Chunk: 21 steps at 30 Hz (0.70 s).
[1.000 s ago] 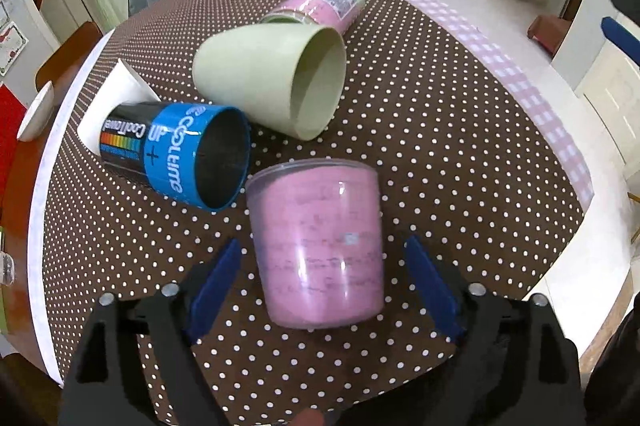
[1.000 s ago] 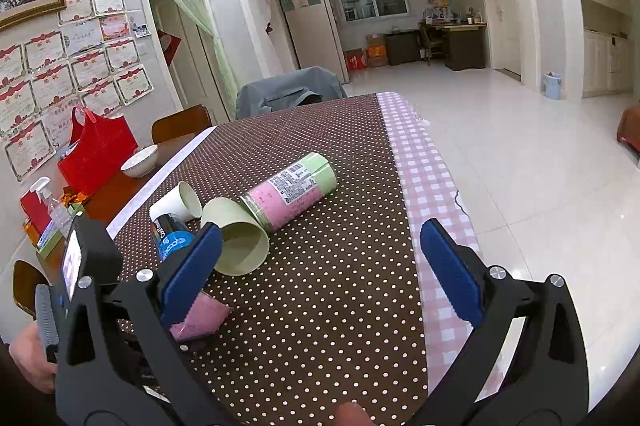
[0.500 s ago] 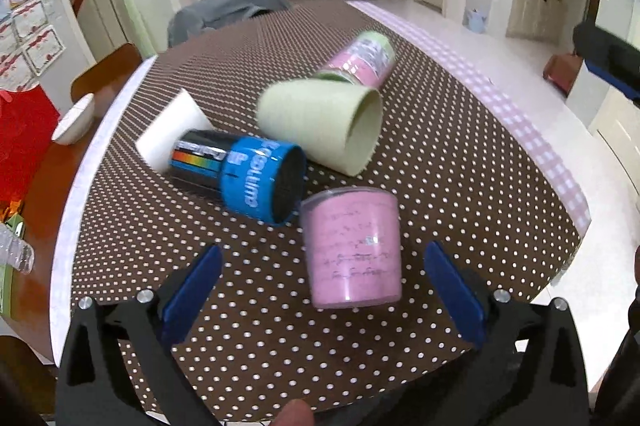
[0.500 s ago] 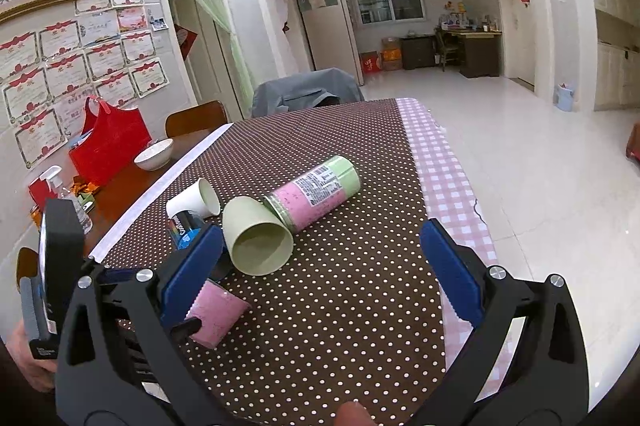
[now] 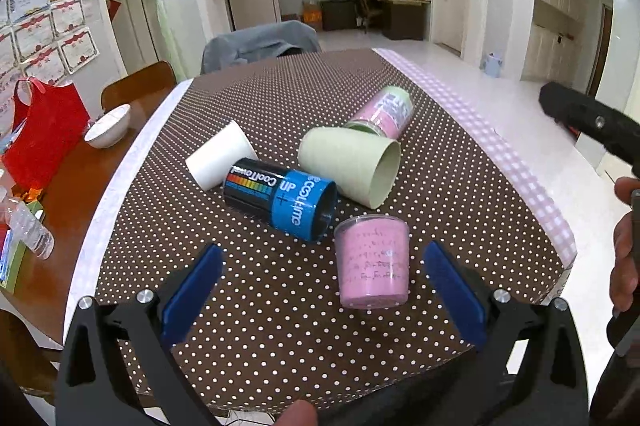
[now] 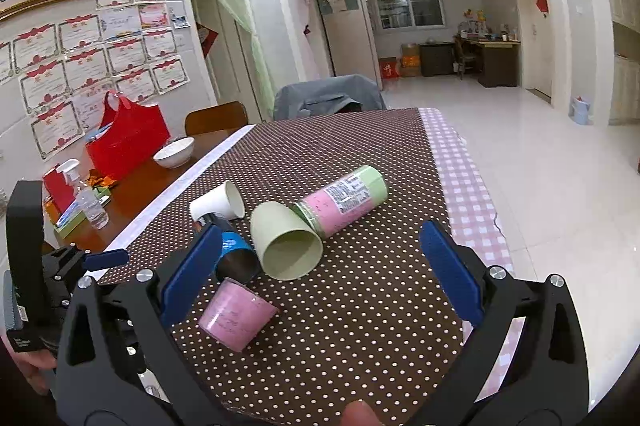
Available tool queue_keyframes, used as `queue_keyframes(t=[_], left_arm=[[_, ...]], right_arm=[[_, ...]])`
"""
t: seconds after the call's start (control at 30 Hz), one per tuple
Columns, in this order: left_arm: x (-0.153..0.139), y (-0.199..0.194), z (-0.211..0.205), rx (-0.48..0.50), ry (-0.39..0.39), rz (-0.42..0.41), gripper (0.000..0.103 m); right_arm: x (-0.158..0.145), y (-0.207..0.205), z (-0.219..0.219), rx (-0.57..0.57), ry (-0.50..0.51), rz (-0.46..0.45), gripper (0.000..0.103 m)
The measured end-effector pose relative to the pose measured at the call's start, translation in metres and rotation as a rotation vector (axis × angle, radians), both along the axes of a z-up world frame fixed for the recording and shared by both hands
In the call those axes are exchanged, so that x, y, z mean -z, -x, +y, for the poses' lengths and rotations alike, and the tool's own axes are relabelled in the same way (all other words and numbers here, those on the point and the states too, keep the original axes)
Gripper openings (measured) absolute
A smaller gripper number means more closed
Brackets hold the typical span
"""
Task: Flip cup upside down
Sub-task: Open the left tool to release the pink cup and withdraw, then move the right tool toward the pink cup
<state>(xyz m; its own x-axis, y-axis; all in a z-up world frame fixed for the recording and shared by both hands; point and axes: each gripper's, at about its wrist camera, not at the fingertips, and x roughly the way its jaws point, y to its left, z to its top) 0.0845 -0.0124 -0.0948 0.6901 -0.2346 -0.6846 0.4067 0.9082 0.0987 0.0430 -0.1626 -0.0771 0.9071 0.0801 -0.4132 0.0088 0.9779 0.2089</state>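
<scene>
The pink cup [image 5: 373, 262] stands upside down on the table [image 5: 460, 210]. Both the left gripper [image 5: 320, 290] and the right gripper [image 6: 318, 270] are wide open, holding nothing.

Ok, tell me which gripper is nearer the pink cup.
Left. The left gripper is open with the pink cup just ahead, between its fingers' lines. The right gripper is open too, farther back and off to the cup's right.

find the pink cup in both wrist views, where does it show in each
Left wrist: pink cup low, right of centre, between the open left gripper fingers.
Right wrist: pink cup lower left, beside the right gripper's left finger.
Shared landmark: the pale green cup lying just beyond it.
</scene>
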Motion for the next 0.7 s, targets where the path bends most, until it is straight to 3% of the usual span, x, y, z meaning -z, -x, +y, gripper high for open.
queue_keyframes(t=[0.7], left_arm=[[-0.042, 0.03, 0.034, -0.127, 0.082, -0.181, 0.099]], right_arm=[[-0.016, -0.001, 0.026, -0.091, 0.03, -0.076, 0.097]])
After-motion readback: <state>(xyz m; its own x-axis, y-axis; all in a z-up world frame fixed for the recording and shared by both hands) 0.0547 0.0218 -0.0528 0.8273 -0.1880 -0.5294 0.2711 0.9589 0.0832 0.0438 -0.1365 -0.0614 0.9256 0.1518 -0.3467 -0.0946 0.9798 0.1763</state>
